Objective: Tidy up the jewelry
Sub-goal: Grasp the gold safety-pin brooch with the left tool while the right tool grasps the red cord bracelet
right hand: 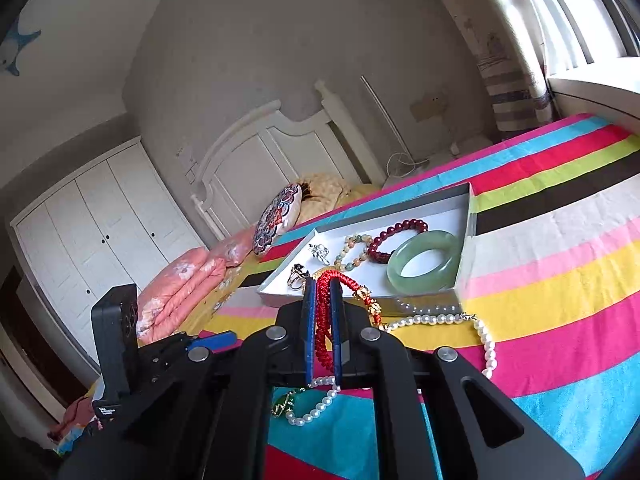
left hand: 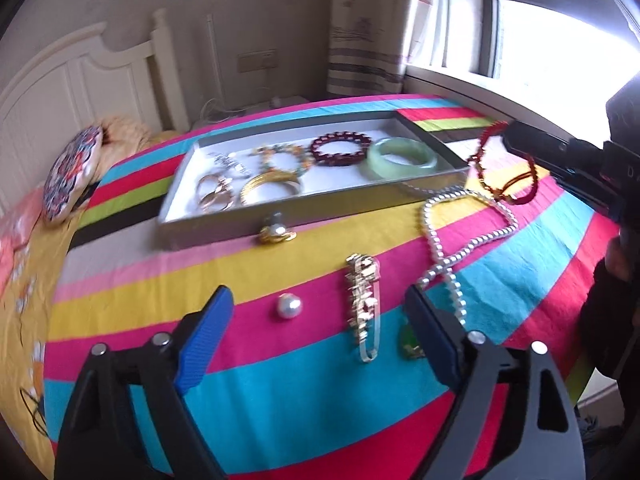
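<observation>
A grey jewelry tray lies on a striped bedspread. It holds a green jade bangle, a dark red bead bracelet, a mixed bead bracelet, gold bangles and rings. My right gripper is shut on a red braided cord bracelet and holds it in the air by the tray's near right corner. My left gripper is open above the bedspread. A pearl, a gold hair clip and a pearl necklace lie on the bedspread.
A gold ring lies against the tray's front wall. A green pendant lies by the necklace's end. A patterned round cushion and pink quilt lie toward the headboard. A window is at the right.
</observation>
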Action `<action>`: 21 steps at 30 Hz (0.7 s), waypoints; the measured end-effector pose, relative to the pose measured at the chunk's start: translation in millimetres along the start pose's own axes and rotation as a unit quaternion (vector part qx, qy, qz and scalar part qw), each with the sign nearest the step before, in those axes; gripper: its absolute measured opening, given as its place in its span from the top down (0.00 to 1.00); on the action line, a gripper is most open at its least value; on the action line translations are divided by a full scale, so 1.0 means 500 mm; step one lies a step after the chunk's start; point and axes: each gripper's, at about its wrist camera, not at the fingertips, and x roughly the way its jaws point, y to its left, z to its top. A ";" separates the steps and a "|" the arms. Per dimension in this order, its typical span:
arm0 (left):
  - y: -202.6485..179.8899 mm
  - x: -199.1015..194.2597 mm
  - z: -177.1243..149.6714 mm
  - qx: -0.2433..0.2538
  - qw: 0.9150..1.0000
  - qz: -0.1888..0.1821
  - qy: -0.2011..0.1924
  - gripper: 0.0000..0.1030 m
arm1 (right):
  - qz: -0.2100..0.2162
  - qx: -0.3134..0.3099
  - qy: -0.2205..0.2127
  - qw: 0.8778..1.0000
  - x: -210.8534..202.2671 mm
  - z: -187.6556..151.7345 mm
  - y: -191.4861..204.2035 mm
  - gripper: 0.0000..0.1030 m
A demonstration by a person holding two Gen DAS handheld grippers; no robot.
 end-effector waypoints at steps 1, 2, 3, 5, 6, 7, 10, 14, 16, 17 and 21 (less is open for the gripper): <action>-0.006 0.004 0.004 0.006 1.000 -0.004 0.002 0.25 | -0.001 -0.002 0.000 1.000 0.000 0.000 0.002 0.93; -0.011 0.009 0.009 0.010 1.000 -0.008 0.006 0.28 | 0.001 -0.006 0.004 1.000 0.002 0.000 0.004 0.93; -0.018 0.016 0.013 0.017 1.000 -0.011 0.011 0.33 | 0.001 -0.008 0.006 1.000 0.003 0.001 0.005 0.93; -0.026 0.028 0.019 0.029 0.999 -0.013 0.019 0.40 | 0.002 -0.006 0.004 1.000 0.000 -0.002 0.006 0.93; -0.031 0.036 0.022 0.035 0.999 -0.017 0.025 0.47 | 0.004 -0.004 0.003 1.000 -0.003 -0.003 0.005 0.93; -0.033 0.042 0.024 0.038 0.999 -0.022 0.030 0.56 | 0.005 -0.002 0.002 1.000 -0.004 -0.004 0.005 0.93; -0.037 0.058 0.028 0.045 0.998 -0.031 0.043 0.68 | 0.004 -0.003 0.002 1.000 -0.003 -0.006 0.010 0.93; -0.042 0.074 0.019 0.054 0.997 -0.026 0.057 0.69 | 0.005 0.000 0.001 1.000 -0.005 -0.007 0.004 0.93; -0.041 0.075 0.015 0.052 0.997 -0.031 0.054 0.71 | 0.006 0.000 0.002 1.000 -0.004 -0.007 0.003 0.93; -0.040 0.075 0.014 0.050 0.997 -0.033 0.053 0.71 | 0.006 0.000 0.003 1.000 -0.004 -0.007 0.004 0.93; -0.038 0.075 0.011 0.049 0.996 -0.050 0.054 0.80 | 0.006 0.000 0.003 1.000 -0.005 -0.006 0.002 0.93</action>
